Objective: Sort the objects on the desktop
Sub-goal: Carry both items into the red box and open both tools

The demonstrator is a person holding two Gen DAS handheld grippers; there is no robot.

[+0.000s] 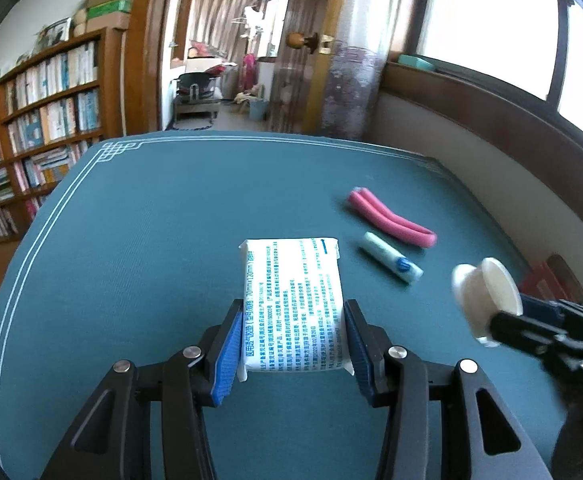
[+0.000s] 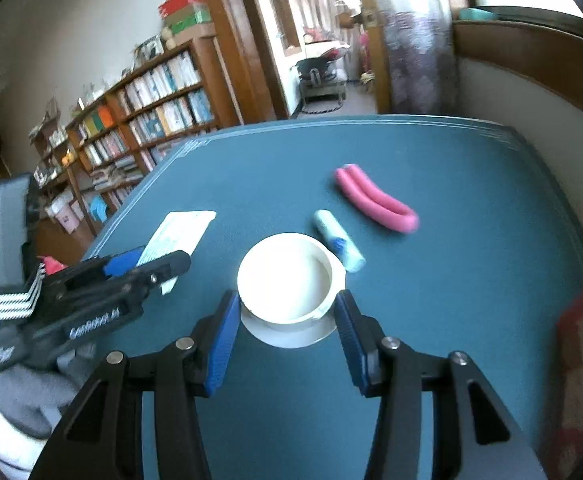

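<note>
I am working over the dark teal cloth-covered table [image 1: 139, 240]. My left gripper [image 1: 291, 344] is pinching the flat white printed packet [image 1: 291, 300] between its blue pads. My right gripper [image 2: 287, 332] is clamping the white plastic spool [image 2: 287, 284] above the table. Beyond them, the folded pink foam tube [image 2: 375, 200] and the small pale tube with a blue label [image 2: 337, 246] are lying just beside each other.

I see a wooden bookshelf [image 1: 47, 120] packed with books, an open doorway [image 1: 227, 52], and a patterned curtain [image 1: 347, 68] beside it.
</note>
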